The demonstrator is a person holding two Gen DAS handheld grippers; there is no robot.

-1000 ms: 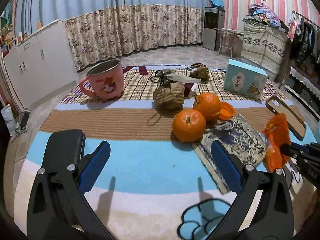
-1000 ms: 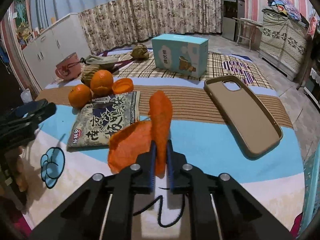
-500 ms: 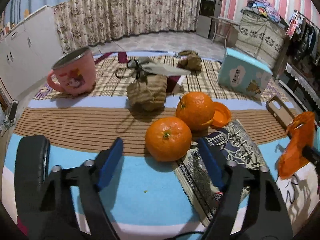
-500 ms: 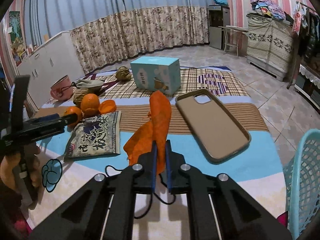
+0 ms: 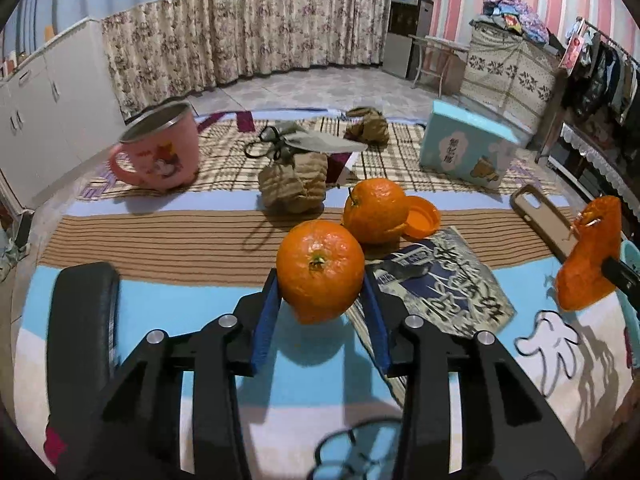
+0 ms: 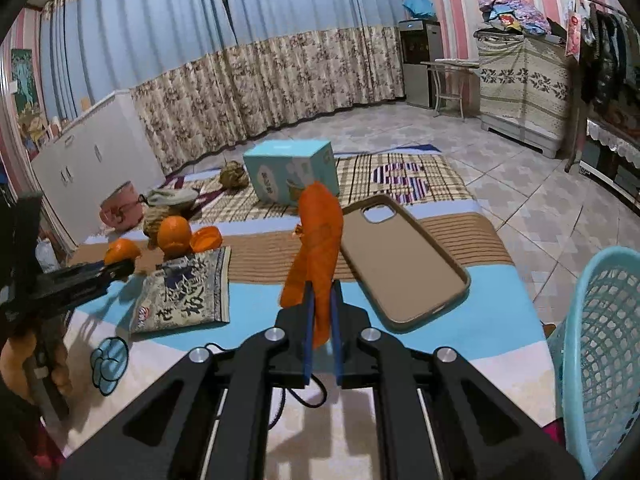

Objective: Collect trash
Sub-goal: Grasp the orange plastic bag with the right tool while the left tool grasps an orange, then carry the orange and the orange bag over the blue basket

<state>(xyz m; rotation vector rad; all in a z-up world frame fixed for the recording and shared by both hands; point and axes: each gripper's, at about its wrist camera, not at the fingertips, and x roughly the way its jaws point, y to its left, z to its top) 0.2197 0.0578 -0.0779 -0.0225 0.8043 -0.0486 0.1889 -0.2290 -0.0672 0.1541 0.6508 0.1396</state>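
My right gripper [image 6: 320,312] is shut on an orange plastic wrapper [image 6: 318,240] and holds it upright above the mat; the wrapper also shows in the left wrist view [image 5: 590,256]. My left gripper [image 5: 320,296] is shut on a whole orange [image 5: 320,266], its blue pads [image 5: 266,320] pressed against both sides. A second orange [image 5: 376,210] and an orange peel cup [image 5: 422,222] lie behind it. A printed snack bag [image 5: 440,284] lies flat to the right. Crumpled brown paper [image 5: 294,182] sits farther back.
A pink mug [image 5: 160,152], a teal box [image 5: 468,148], a brown phone case [image 6: 400,260] and another crumpled paper ball [image 5: 368,128] lie on the mat. A light blue mesh basket [image 6: 600,352] stands on the floor at the right.
My left gripper moved forward and closed on the near orange. My right gripper rose and swung right with the wrapper, bringing the basket into view.
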